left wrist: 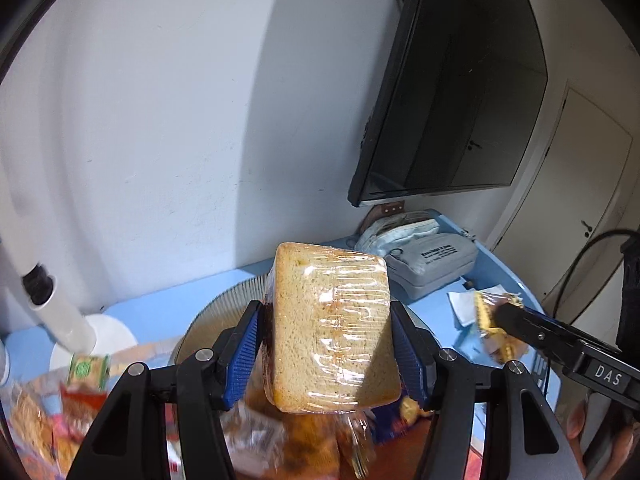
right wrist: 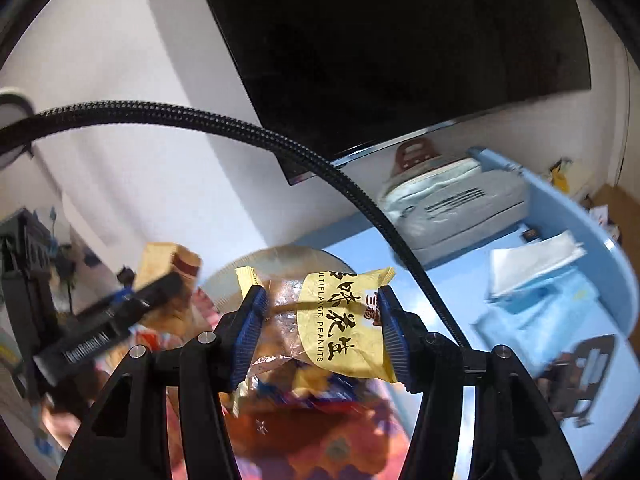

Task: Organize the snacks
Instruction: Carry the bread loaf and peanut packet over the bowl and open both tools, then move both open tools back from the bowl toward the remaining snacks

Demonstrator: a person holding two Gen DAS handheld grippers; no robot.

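Note:
My left gripper (left wrist: pixel 326 344) is shut on a plastic-wrapped bread slice pack (left wrist: pixel 332 320), held upright above a ribbed glass bowl (left wrist: pixel 236 296). My right gripper (right wrist: pixel 320 328) is shut on a yellow and clear peanut packet (right wrist: pixel 340 320) printed "multiflavor peanuts", held above the same bowl (right wrist: pixel 280 256). In the left wrist view the right gripper (left wrist: pixel 496 320) shows at the right with the packet (left wrist: pixel 486 316). In the right wrist view the left gripper (right wrist: pixel 132 300) shows at the left with the bread (right wrist: pixel 160 260).
Several loose snack packs (left wrist: pixel 84 376) lie blurred on a patterned cloth at the lower left. A blue table (left wrist: pixel 504 276) carries a grey pouch (left wrist: pixel 432 264), paper (right wrist: pixel 532 260) and a white lamp base (left wrist: pixel 108 332). A black monitor (left wrist: pixel 460 92) hangs behind. A braided cable (right wrist: pixel 280 140) crosses the right wrist view.

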